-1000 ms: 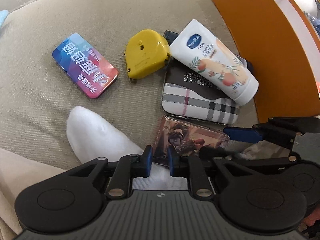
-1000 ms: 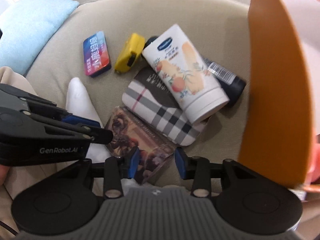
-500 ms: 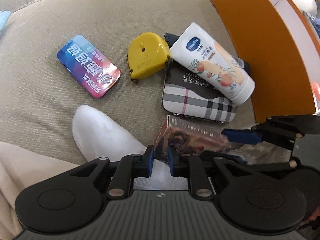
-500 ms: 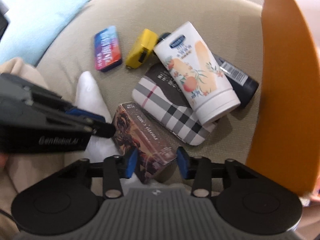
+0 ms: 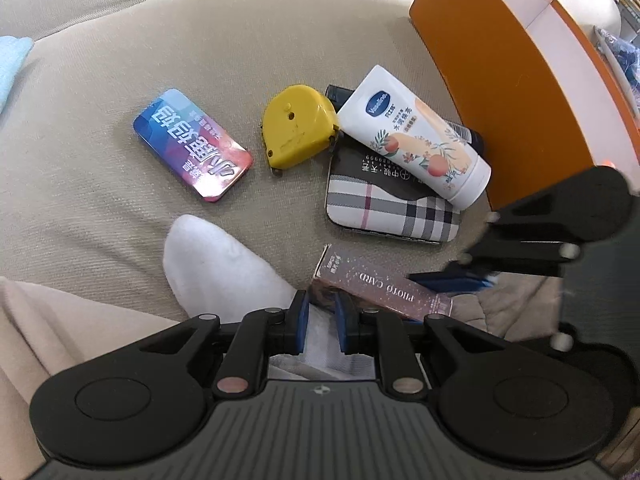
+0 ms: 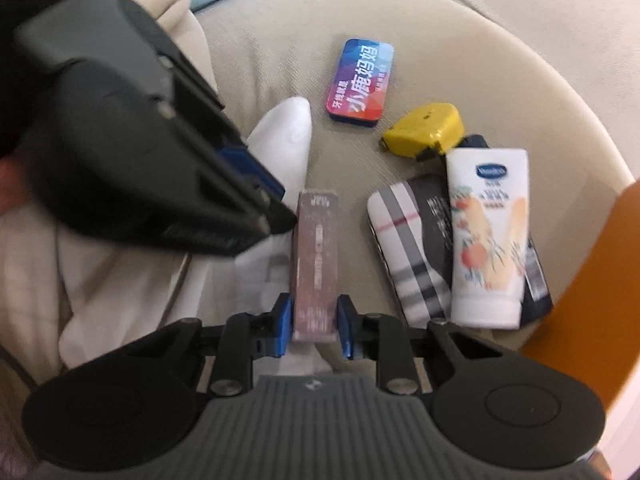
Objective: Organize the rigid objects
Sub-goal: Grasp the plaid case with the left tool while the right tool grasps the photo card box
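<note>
The right tongs [image 6: 314,324] are closing on the photo card box [image 6: 316,264], a slim cardboard carton standing on its long edge between the blue pads, which sit against its two broad faces near its near end. The box is at the front of the beige cushion [image 6: 440,40], beside a white sock [image 6: 286,140], with the plaid case [image 6: 408,256] just to its right. The left tongs [image 5: 322,326] are nearly pressed together and pinch nothing; only sock shows in the narrow gap between their pads, and the corner of the box lies just past their tips. The box looks light and stiff along its length, but hollow card can dent or bow if squeezed hard across the broad faces, so a modest pinch seems enough. Its printed surface appears smooth, and a hold this close to one end may let the far end droop or swing; taking it nearer the middle would likely steady it. The lotion tube [image 6: 486,236] lying across the plaid case, the yellow tape measure [image 6: 424,134] and the colourful tin [image 6: 360,80] rest apart from it, and the orange box [image 5: 516,80] stands at the right.
</note>
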A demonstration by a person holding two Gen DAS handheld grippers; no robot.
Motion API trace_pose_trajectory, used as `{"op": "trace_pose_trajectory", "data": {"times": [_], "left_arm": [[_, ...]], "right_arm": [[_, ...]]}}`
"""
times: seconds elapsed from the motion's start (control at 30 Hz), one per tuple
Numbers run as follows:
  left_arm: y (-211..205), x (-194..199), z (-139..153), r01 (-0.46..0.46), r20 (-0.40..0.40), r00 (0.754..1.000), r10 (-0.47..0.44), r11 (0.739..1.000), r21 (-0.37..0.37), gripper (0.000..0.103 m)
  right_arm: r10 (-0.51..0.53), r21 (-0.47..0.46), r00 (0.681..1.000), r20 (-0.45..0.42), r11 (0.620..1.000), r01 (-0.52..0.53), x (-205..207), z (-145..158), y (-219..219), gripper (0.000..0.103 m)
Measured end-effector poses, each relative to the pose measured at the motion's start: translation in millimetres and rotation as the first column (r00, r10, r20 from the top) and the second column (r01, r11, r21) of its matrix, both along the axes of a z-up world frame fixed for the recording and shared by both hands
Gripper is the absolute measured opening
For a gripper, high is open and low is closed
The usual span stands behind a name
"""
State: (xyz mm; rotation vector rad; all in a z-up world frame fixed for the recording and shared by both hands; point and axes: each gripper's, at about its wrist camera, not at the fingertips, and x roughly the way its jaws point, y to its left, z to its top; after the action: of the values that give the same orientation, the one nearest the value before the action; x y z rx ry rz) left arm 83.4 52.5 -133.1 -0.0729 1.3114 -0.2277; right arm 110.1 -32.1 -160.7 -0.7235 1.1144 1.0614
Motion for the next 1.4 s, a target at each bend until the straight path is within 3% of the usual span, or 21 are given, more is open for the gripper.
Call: {"op": "trace_pose_trajectory", "data": {"times": [0.27, 0.4, 0.7, 0.8, 1.0, 1.1, 1.2, 1.3, 1.4], "left_arm": [[3, 12, 1, 0.006, 0.010, 1.000, -0.006, 1.000, -0.019, 0.020], [0, 17, -6, -0.022, 0.020, 1.000, 0.023, 0.996, -0.082, 0.021], [-11, 33, -16, -0.156, -0.009, 0.987, 0.158, 0.960, -0.233, 0.028], [-13, 41, -26, -0.228, -0.072, 0.974, 0.217, 0.938, -0.262, 0.032], [-14, 53, -53, -0.357, -0.172, 0.932, 0.318, 0.888, -0.291, 0.037], [-12, 58, -60, -0.413, -0.195, 0.909, 0.368, 0.857, -0.310, 0.041], [-14, 62, -68, -0.452, -0.220, 0.891, 0.397, 0.820, -0.351, 0.055], [-20, 66, -73, -0.492, -0.233, 0.870, 0.434, 0.787, -0.372, 0.057], [-26, 67, -74, -0.516, -0.224, 0.857, 0.465, 0.776, -0.362, 0.057]], "right_arm": [[-0.053, 0.023, 0.999, 0.000, 0.998, 0.053, 8, -5, 20, 0.023], [-0.139, 0.041, 0.990, 0.003, 0.989, 0.139, 8, 4, 3, 0.022], [-0.387, 0.100, 0.914, 0.124, 0.921, 0.376, 9, 49, -35, 0.023], [-0.418, 0.101, 0.896, 0.151, 0.908, 0.406, 16, 58, -36, 0.023], [-0.397, 0.073, 0.904, 0.161, 0.918, 0.390, 22, 50, -32, 0.023], [-0.406, 0.060, 0.885, 0.226, 0.913, 0.403, 28, 47, -26, 0.023], [-0.438, 0.083, 0.872, 0.217, 0.899, 0.431, 37, 53, -32, 0.023], [-0.445, 0.087, 0.869, 0.216, 0.895, 0.437, 42, 55, -35, 0.023], [-0.440, 0.081, 0.874, 0.208, 0.898, 0.432, 43, 51, -34, 0.023]]}}
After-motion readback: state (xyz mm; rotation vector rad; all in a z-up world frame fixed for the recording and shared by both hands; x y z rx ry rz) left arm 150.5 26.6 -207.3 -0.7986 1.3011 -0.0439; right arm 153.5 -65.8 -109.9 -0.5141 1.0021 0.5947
